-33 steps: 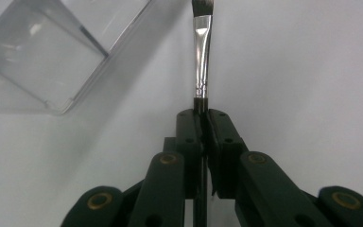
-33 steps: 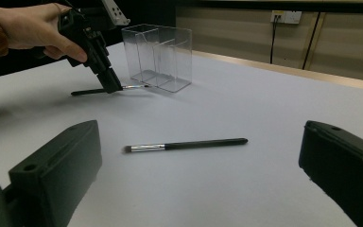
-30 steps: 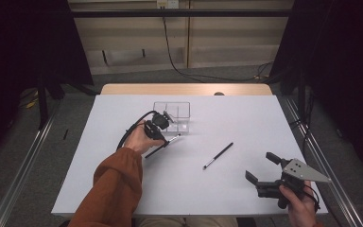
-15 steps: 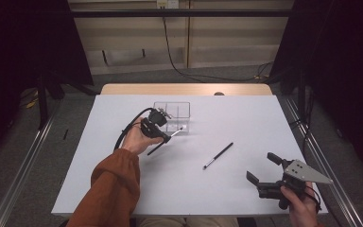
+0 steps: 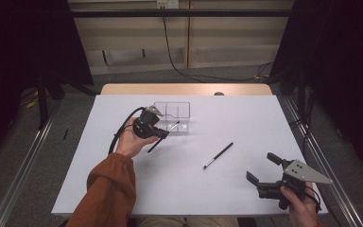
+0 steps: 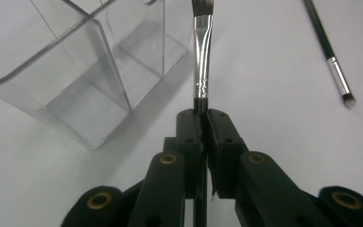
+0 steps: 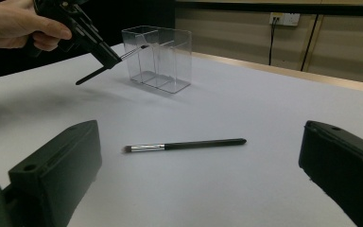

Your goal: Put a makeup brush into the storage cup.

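My left gripper (image 5: 163, 134) (image 6: 203, 116) (image 7: 114, 58) is shut on a thin black makeup brush (image 5: 166, 133) (image 6: 202, 52) (image 7: 133, 51). It holds the brush above the table, with the silver ferrule and bristle end pointing at the clear plastic two-compartment box (image 5: 174, 116) (image 6: 82, 71) (image 7: 159, 56). A second black brush (image 5: 218, 155) (image 6: 333, 64) (image 7: 185, 144) lies flat on the white table (image 5: 217, 123). My right gripper (image 5: 263, 170) rests open near the front right edge, its jaws wide apart on either side of the lying brush in the right gripper view.
The clear box stands at the back middle of the white sheet. A wooden table edge (image 5: 184, 89) runs behind it. Metal rails (image 5: 23, 165) flank the table. A cable (image 5: 123, 130) loops from the left gripper.
My left hand has carried the held brush up and toward the clear box. The right gripper and the lying brush have stayed put.
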Tool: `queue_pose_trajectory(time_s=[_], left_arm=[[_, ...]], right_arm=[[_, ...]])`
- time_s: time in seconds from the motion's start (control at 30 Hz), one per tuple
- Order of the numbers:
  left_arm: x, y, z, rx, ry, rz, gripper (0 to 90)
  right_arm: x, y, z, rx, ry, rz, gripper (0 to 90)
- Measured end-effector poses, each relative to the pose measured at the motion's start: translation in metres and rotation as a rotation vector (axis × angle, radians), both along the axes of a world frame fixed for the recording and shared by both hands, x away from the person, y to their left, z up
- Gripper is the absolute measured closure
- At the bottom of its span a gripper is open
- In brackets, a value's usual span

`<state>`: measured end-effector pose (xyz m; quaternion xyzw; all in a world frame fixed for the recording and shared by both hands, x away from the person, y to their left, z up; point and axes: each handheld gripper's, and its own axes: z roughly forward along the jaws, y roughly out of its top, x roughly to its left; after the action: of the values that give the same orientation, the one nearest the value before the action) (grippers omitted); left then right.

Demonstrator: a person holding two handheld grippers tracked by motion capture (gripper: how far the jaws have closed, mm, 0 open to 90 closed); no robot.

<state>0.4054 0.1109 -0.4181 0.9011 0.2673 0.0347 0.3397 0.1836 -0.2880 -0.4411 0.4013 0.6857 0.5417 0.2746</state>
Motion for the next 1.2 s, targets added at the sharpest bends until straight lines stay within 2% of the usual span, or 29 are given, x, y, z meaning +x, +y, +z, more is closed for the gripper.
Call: queue_pose_trajectory(time_s=[0.1, 0.13, 0.27, 0.3, 0.37, 0.4, 0.47, 0.5, 0.63, 0.67, 0.73, 0.8, 0.83, 0.87, 0.9, 1.03, 1.13, 1.2], left_arm=[[-0.002, 0.002, 0.004, -0.018, -0.012, -0.004, 84.3], [-0.003, 0.004, 0.006, -0.052, -0.017, 0.005, 84.2], [-0.005, 0.007, 0.009, -0.076, -0.041, 0.010, 84.2], [-0.006, 0.009, 0.011, -0.110, -0.041, 0.020, 84.2], [-0.006, 0.009, 0.011, -0.121, -0.046, 0.022, 84.2], [-0.006, 0.011, 0.013, -0.148, -0.051, 0.027, 84.2], [-0.007, 0.013, 0.013, -0.167, -0.062, 0.038, 84.2], [-0.007, 0.014, 0.013, -0.190, -0.059, 0.043, 84.2], [-0.008, 0.017, 0.014, -0.214, -0.073, 0.059, 84.2], [-0.009, 0.019, 0.015, -0.230, -0.092, 0.065, 84.2], [-0.010, 0.020, 0.015, -0.234, -0.094, 0.064, 84.2], [-0.011, 0.021, 0.017, -0.250, -0.111, 0.071, 84.2], [-0.012, 0.023, 0.019, -0.276, -0.116, 0.076, 84.2], [-0.012, 0.023, 0.019, -0.276, -0.116, 0.076, 84.2], [-0.013, 0.025, 0.021, -0.304, -0.130, 0.082, 84.2], [-0.015, 0.028, 0.022, -0.330, -0.147, 0.082, 84.2], [-0.015, 0.030, 0.021, -0.372, -0.153, 0.089, 84.2], [-0.015, 0.031, 0.021, -0.384, -0.161, 0.097, 84.2]], right_arm=[[0.000, 0.000, 0.000, 0.002, 0.001, -0.004, 0.0], [0.000, 0.000, 0.000, 0.002, 0.001, -0.003, 0.0], [-0.001, 0.000, 0.000, 0.001, 0.001, -0.003, 0.0], [-0.001, 0.000, 0.000, 0.004, 0.002, -0.004, 0.0], [-0.001, 0.000, 0.000, 0.005, 0.002, -0.006, 0.0], [0.000, 0.000, 0.000, 0.004, 0.002, -0.006, 0.0], [-0.001, 0.000, 0.000, 0.005, 0.002, -0.006, 0.0], [-0.001, 0.000, 0.000, 0.004, 0.002, -0.006, 0.0], [-0.001, 0.000, 0.000, 0.006, 0.001, -0.007, 0.0], [-0.001, 0.000, 0.001, 0.005, -0.002, -0.009, 0.0], [-0.001, -0.001, 0.001, 0.006, -0.003, -0.009, 0.0], [-0.001, -0.001, 0.001, 0.006, -0.002, -0.010, 0.0], [-0.001, -0.001, 0.001, 0.006, -0.003, -0.010, 0.0], [-0.001, -0.001, 0.001, 0.006, -0.003, -0.011, 0.0], [-0.002, 0.000, 0.001, 0.006, -0.003, -0.011, 0.0], [-0.002, -0.001, 0.001, 0.005, -0.003, -0.012, 0.0], [-0.002, 0.000, 0.001, 0.005, -0.003, -0.013, 0.0], [-0.002, 0.000, 0.001, 0.006, -0.003, -0.012, 0.0]])
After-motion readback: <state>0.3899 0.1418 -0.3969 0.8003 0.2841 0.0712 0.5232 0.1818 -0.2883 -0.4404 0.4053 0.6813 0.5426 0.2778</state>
